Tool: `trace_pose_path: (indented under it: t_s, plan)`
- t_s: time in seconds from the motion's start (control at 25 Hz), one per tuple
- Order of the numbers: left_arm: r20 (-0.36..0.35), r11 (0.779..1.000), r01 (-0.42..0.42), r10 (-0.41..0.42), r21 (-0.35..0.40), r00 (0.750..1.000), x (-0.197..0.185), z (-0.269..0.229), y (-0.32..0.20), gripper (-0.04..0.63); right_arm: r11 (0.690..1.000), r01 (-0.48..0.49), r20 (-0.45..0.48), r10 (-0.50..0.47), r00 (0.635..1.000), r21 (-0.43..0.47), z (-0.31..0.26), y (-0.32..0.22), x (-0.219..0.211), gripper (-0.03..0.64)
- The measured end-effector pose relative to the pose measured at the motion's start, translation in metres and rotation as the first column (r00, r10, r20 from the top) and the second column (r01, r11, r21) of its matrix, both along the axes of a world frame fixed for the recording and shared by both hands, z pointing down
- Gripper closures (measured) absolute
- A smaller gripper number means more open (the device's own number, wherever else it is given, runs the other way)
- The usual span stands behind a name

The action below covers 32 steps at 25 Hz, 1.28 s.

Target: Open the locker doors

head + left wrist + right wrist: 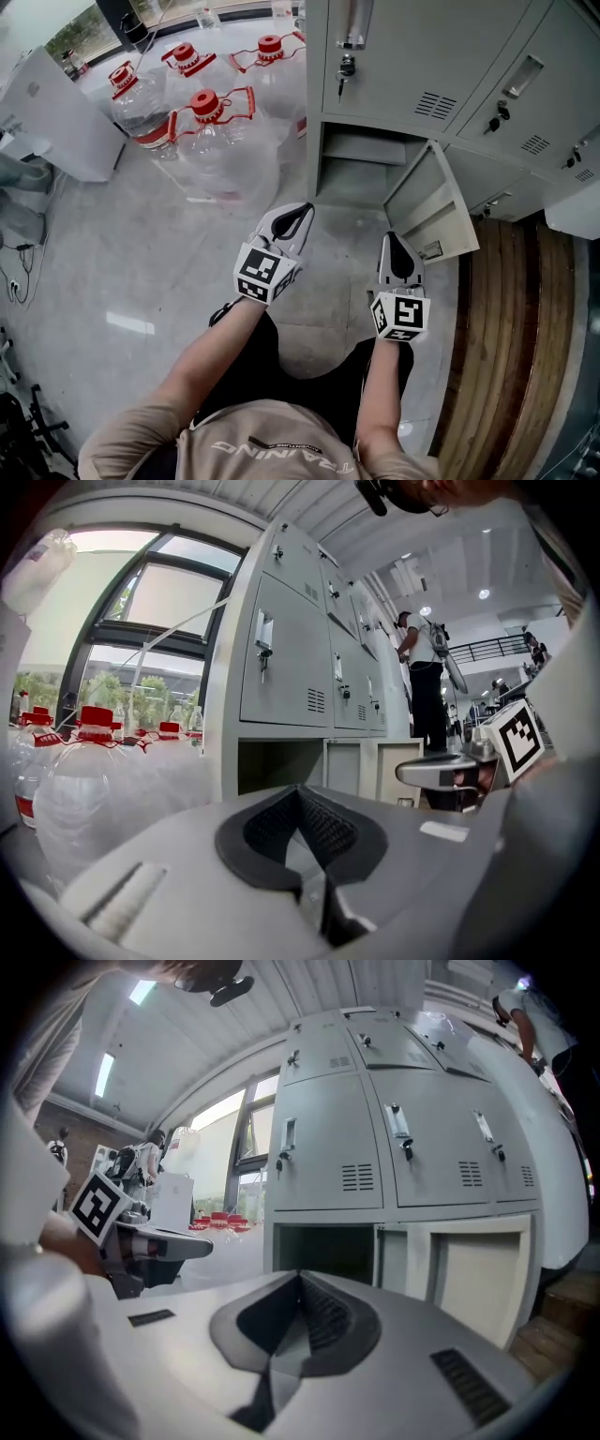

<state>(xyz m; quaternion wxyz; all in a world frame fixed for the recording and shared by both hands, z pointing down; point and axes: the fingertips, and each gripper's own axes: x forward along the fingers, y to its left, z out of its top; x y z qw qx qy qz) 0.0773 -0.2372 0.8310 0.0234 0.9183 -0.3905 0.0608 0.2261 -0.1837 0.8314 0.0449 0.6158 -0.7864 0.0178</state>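
Note:
The grey lockers (394,56) stand ahead of me, their upper doors closed with keys in the locks (346,67). One bottom compartment (361,164) (279,766) (323,1246) is open, and its door (433,204) (480,1279) is swung out to the right. My left gripper (304,212) (300,791) is shut and empty, a short way in front of the open compartment. The right gripper (393,240) (300,1279) is also shut with nothing in it, close to the free edge of the open door without touching it.
Several large water bottles (211,122) with red caps stand on the floor left of the lockers. A white cabinet (56,117) is at far left. A wooden strip (506,347) runs along the lockers' right side. A person (427,682) stands further down the row.

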Motion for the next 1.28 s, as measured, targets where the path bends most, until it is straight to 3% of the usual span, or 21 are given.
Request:
trace_pose_path:
  t_s: [0.24, 0.64, 0.88, 1.28]
  plan:
    - [-0.018, 0.999, 0.047, -0.047, 0.02, 0.999, -0.015, -0.014, 0.0, 0.589, 1.0, 0.012, -0.009, -0.013, 1.0, -0.015, -0.002, -0.015, -0.012, 0.606]
    - [-0.009, 0.998, 0.03, -0.031, -0.053, 0.999, -0.017, -0.038, -0.001, 0.589, 0.987, 0.09, -0.01, -0.093, 0.996, -0.133, -0.026, -0.027, -0.043, 0.606]
    - [0.043, 0.998, -0.003, 0.006, -0.068, 0.999, -0.019, -0.133, 0.009, 0.589, 0.976, 0.117, 0.031, -0.113, 0.993, -0.183, -0.113, -0.02, -0.052, 0.606]
    - [0.079, 0.992, 0.008, 0.002, -0.127, 0.997, -0.031, -0.308, 0.04, 0.589, 0.966, 0.116, 0.013, -0.116, 0.993, -0.232, -0.293, 0.0, -0.049, 0.606]
